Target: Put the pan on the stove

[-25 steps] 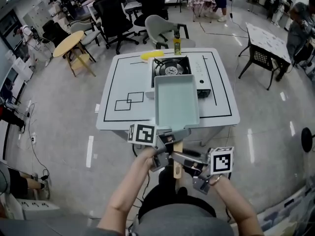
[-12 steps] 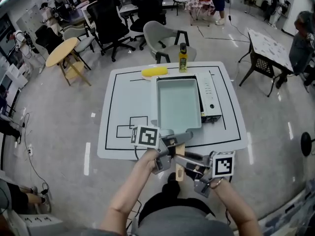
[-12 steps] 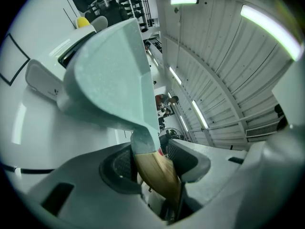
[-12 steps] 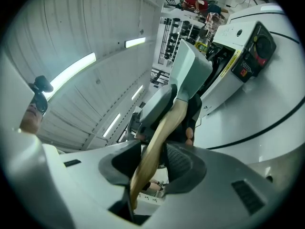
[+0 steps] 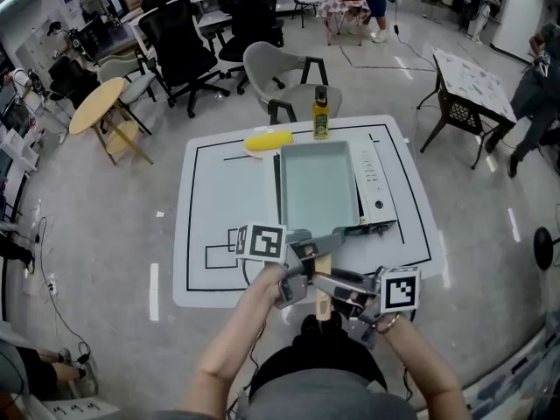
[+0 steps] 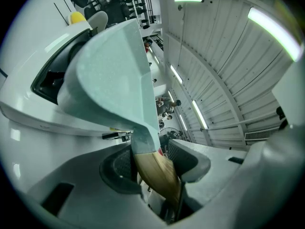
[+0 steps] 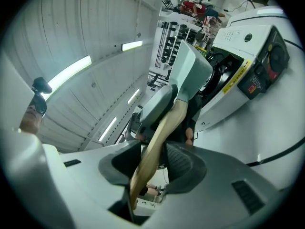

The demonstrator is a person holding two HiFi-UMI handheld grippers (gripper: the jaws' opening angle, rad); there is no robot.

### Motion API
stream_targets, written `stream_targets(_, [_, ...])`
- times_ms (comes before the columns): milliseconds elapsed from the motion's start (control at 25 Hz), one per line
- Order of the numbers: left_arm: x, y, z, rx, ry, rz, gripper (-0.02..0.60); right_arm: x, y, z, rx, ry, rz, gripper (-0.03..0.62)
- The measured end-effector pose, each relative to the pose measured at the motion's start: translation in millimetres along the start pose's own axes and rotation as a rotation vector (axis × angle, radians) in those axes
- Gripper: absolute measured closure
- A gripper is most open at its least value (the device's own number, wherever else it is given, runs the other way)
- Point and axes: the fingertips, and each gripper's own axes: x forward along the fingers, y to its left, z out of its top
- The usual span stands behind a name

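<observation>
Rectangular pale-green pan is seen over the white stove on the table. Only its bare floor shows inside, and contact with the burner cannot be told. Its long axis runs away from the person, with the wooden handle pointed back toward them. The handle is clamped by the left gripper and, nearer its end, by the right gripper.

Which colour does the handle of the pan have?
The handle is light wooden tan, best seen in the right gripper view.
</observation>
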Motion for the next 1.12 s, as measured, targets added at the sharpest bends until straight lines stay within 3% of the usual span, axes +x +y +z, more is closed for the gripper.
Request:
stream_targets(440, [12,14,30,-0.031,-0.017,0.007,0.408,7,-15,31,0.027,0.013,0.011,0.439])
stream_targets(1120, [23,35,47,-0.089,-0.035,0.028,0.408,8,-34,48,0.067,0.039,0.017,0.437])
